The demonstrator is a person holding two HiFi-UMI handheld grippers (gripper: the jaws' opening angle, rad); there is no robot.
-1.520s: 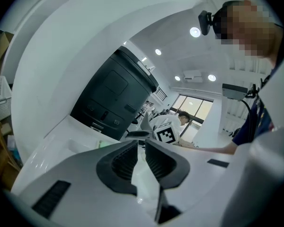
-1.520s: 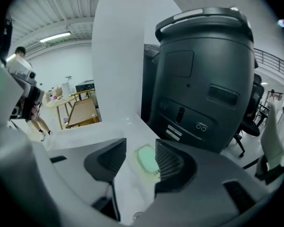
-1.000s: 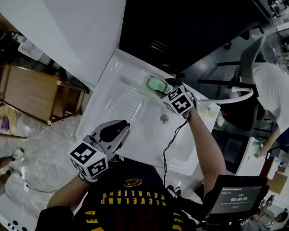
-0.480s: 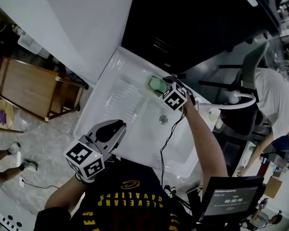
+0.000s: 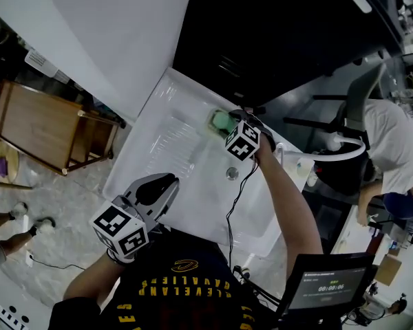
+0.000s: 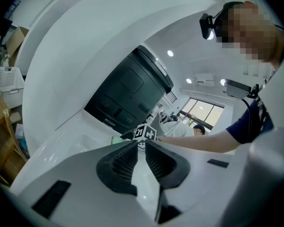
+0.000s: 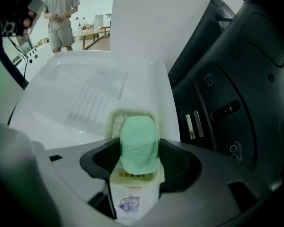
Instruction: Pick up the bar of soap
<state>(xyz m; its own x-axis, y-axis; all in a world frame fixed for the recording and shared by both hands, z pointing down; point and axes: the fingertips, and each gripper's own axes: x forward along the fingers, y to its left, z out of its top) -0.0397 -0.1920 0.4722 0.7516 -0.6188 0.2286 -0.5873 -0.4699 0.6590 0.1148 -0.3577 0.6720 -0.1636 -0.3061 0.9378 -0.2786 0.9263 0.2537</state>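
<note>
Right gripper [image 7: 139,149] jaws clamp the green bar of soap [image 7: 139,143] above its dish [image 7: 114,123], far side of sink [image 5: 171,158]; left gripper [image 6: 139,148] closed, empty.

Shirt [image 5: 186,285]: CLEVELAND CAVALIERS. Bar of soap [image 7: 139,143]: LUX.

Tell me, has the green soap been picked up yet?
Almost. Done: the right gripper is at the bar of soap. In hand: its jaws look closed on the soap's sides. To do: lifting it, since it sits on its soap dish.
</note>
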